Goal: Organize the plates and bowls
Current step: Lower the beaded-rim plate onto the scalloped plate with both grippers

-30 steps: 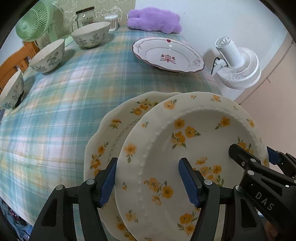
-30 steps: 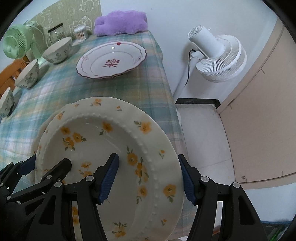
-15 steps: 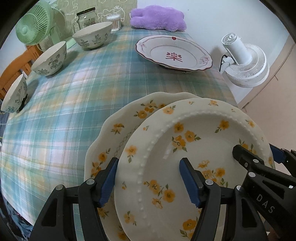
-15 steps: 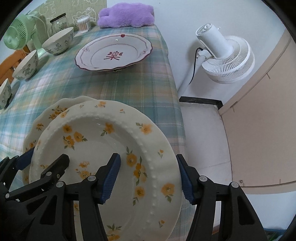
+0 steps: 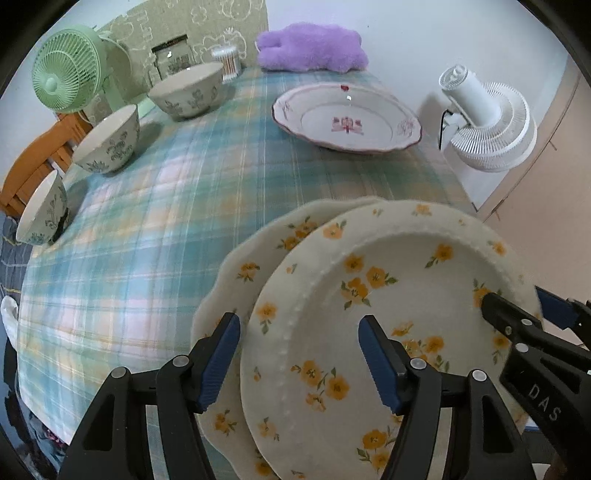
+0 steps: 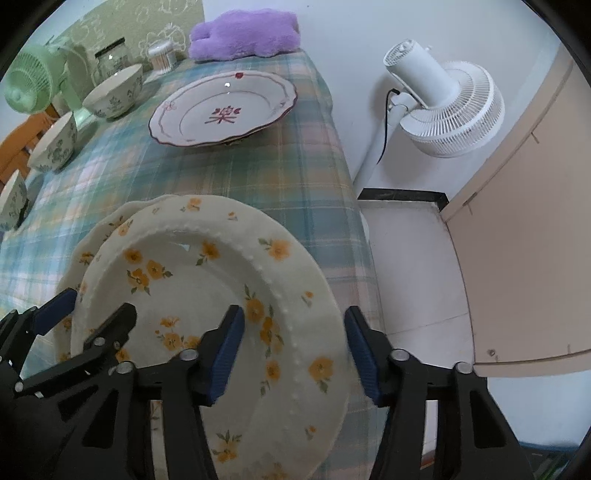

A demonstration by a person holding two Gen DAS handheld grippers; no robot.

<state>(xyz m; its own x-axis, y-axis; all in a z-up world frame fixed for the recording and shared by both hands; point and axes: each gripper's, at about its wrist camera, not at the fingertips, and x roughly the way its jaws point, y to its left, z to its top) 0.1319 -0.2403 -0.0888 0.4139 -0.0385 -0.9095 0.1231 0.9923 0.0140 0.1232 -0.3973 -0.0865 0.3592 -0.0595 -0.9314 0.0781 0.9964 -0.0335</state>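
both wrist views steeply down, shared plate (image 5: 388, 314)

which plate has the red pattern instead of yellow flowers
The far plate, alone near the purple cushion. It has a dark red rim and red centre motif; the two stacked near plates carry yellow flowers.

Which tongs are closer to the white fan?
Right. The right tongs straddle the plate's rim on the side facing the white fan; the left tongs straddle the opposite rim.

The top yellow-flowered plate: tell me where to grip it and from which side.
Grip the top plate by its thin raised rim, coming from the two near sides. It overhangs the plate below, so a finger fits under. The right gripper is closing astride the rim; the left gripper straddles the opposite edge.
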